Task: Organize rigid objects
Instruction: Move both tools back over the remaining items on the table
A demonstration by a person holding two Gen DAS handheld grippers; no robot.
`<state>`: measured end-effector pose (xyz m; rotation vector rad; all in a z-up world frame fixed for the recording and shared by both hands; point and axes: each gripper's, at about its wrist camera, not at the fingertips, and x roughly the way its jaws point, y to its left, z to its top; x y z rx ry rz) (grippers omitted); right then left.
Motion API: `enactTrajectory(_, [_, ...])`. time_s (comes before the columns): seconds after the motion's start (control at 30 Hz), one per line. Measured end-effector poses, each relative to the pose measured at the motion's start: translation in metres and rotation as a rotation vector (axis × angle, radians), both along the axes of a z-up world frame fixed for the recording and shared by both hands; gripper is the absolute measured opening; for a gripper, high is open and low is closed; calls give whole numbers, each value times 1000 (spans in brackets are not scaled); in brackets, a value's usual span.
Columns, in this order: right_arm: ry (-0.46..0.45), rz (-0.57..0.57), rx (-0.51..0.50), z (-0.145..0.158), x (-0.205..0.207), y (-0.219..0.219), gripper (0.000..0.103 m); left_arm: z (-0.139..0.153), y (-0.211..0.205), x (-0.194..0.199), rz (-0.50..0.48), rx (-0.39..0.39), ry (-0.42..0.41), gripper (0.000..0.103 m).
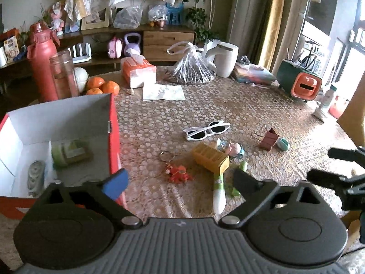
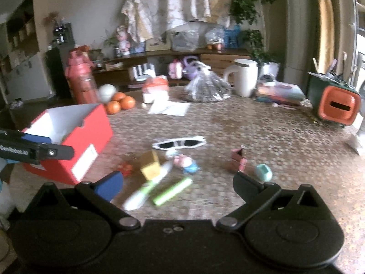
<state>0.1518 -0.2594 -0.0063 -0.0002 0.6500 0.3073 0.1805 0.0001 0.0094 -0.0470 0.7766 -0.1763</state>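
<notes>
Wide-open, empty jaws of the left gripper [image 1: 180,180] and right gripper [image 2: 178,183] face the white-and-green plastic pen [image 1: 219,194], lying lengthwise between each pair, on the bench [image 1: 251,109].

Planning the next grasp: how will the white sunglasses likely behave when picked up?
The white sunglasses look like thin rigid plastic, so probably light and stiff. Their arms appear folded beneath the frame, so they may swing open when lifted. The smooth dark lenses could slip or scratch; the frame edge seems safer.
</notes>
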Motion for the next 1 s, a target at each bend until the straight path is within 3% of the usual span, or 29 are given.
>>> enactTrajectory(0.2, [-3, -21, -64, -18, 7, -5, 103, -13, -18, 28, 33, -14, 15, 103])
enactTrajectory(0.7, [67, -19, -88, -58, 50, 23, 101, -51, -63, 99, 61, 17, 124, 103])
enactTrajectory(1.0, [113, -101, -105, -80, 79, 41, 95, -75, -74, 126, 89, 41, 183, 103])
